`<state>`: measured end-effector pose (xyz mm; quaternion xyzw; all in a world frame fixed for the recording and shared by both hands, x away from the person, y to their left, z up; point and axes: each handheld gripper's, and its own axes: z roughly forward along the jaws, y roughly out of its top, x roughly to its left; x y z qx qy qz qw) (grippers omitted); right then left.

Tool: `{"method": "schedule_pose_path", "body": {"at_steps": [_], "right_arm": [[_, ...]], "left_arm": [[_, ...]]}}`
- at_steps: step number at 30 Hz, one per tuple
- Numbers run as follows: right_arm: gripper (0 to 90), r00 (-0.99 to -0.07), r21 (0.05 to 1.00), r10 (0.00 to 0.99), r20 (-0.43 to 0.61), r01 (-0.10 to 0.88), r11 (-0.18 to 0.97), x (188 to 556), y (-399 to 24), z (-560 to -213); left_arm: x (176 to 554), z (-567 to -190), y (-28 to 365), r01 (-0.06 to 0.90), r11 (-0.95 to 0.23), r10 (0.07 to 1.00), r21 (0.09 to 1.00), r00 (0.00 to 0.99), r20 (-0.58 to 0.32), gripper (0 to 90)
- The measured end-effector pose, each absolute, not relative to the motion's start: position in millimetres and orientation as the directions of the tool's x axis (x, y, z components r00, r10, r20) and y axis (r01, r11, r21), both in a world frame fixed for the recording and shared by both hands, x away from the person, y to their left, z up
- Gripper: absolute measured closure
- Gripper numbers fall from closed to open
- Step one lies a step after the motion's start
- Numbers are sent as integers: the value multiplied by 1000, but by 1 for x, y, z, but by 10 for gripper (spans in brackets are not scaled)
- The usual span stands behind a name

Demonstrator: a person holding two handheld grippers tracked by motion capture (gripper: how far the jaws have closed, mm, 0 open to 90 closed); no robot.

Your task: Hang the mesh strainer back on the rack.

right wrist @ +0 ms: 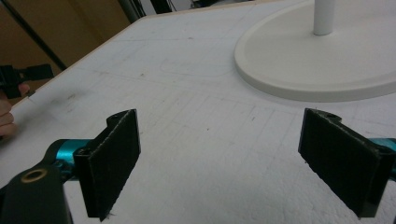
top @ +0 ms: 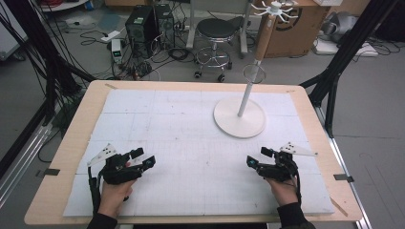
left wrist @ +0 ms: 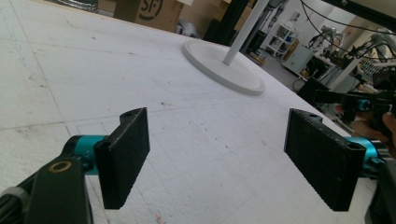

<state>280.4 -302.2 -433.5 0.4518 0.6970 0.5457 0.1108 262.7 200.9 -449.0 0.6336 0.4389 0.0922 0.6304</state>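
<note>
**White stand on a broad disc base, both grippers spread and empty**

White metal or painted material is what the stand (top: 239, 117) appears to be made of: a flat round base, a thin white pole rising from its middle, a pale wooden-looking sleeve higher up, a small wire ring part-way along, and a crown of white hooks at the top. It is placed on the far right part of the white foam mat (top: 157, 114), well apart from both grippers and nearer the right one.

The left gripper (top: 143, 158) is held low over the near left of the mat, its jaws spread wide with nothing between them; in the left gripper view only bare mat is seen between the pads (left wrist: 126, 154). The right gripper (top: 258, 157) is held over the near right, its jaws likewise parted and empty, and in the right gripper view the rim of the base (right wrist: 299, 88) is seen just ahead and to one side.

The stand is judged stiff and top-tall, with most of its weight probably in the disc, so it is likely to tip if pushed high up. The painted pole is probably smooth and may slip or twist in a narrow pinch. A hold low on the pole, just above the base, is judged safest; the hooks and wire ring look thin and are better left untouched. The disc's edge seems too low and flat for a sure grip.
</note>
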Motion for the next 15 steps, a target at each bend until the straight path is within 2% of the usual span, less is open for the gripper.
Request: {"method": "schedule_pose_path", "body": {"at_steps": [15], "right_arm": [[122, -568, 861, 751, 338, 508, -3, 280, -302, -434]], "left_arm": [[264, -452, 198, 451, 163, 673, 877, 600, -434, 229]]}}
